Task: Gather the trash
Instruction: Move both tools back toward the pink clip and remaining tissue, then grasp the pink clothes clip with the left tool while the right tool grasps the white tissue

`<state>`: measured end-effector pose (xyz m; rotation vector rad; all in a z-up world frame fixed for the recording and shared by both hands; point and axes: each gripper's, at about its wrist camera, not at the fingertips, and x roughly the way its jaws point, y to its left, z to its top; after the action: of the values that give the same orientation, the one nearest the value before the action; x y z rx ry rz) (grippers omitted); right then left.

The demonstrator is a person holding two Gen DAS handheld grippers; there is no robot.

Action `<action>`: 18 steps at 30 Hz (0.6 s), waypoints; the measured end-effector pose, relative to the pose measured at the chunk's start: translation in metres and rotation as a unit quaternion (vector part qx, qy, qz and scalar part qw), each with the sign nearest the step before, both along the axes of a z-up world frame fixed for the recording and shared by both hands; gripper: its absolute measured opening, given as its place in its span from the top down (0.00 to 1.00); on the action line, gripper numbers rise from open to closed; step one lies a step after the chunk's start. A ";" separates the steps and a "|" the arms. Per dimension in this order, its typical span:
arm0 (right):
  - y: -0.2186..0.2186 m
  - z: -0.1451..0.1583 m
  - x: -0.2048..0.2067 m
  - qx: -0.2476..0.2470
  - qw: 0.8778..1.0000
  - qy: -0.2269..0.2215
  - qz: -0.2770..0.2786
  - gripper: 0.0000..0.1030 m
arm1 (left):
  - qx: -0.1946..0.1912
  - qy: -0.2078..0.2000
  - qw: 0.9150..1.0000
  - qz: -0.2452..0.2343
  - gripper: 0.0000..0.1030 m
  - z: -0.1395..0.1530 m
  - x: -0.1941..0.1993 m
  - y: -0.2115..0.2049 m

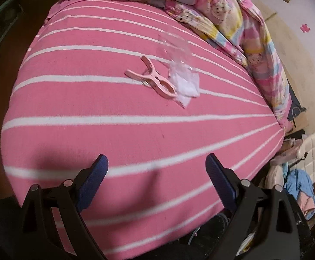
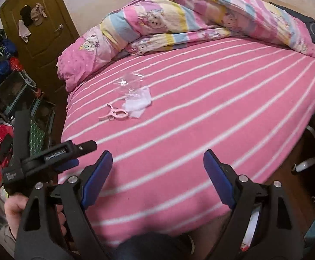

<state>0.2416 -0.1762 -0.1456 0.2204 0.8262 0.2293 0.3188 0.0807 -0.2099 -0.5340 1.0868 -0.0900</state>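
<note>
Clear plastic wrapper (image 1: 174,48) and white tissue (image 1: 187,84) lie together mid-bed on the pink striped sheet (image 1: 114,108), the tissue touching a pink clothes peg (image 1: 152,80); no container visibly holds any of it. Left tongs (image 1: 156,168) and right tongs (image 2: 157,164) both gape wide, holding nothing, near the bed's front edge and well apart from the trash. Only the right view shows the brown door (image 2: 38,21) and floor clutter (image 2: 3,69); the left shows a white chair (image 1: 309,156).
</note>
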 end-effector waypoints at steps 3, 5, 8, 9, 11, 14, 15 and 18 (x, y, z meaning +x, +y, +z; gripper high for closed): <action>0.011 0.000 0.028 0.003 1.000 0.002 0.005 0.17 | -0.010 0.009 1.000 0.005 0.14 -0.010 0.019 0.005; 0.015 -0.001 0.045 0.006 1.000 0.005 0.008 0.17 | -0.010 0.015 1.000 0.007 0.14 -0.018 0.032 0.006; 0.021 -0.007 0.074 0.025 0.999 0.017 0.012 0.17 | -0.037 0.028 0.999 0.017 0.14 -0.031 0.050 0.012; 0.021 -0.008 0.080 0.030 0.999 0.021 0.013 0.17 | -0.044 0.030 0.998 0.020 0.14 -0.033 0.054 0.014; 0.024 -0.012 0.095 0.040 0.999 0.029 0.014 0.17 | -0.055 0.029 0.998 0.031 0.14 -0.037 0.065 0.019; 0.033 -0.022 0.121 0.050 0.998 0.045 0.016 0.17 | -0.066 0.022 0.997 0.043 0.14 -0.038 0.079 0.025; 0.035 -0.024 0.126 0.051 0.997 0.048 0.017 0.17 | -0.069 0.022 0.996 0.047 0.14 -0.038 0.084 0.027; 0.043 -0.036 0.145 0.052 0.997 0.058 0.016 0.17 | -0.071 0.023 0.996 0.055 0.15 -0.042 0.100 0.031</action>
<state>0.3863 -0.1334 -0.1813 0.3212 0.9351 0.2920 0.4190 0.1120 -0.2516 -0.7257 1.0998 -0.0595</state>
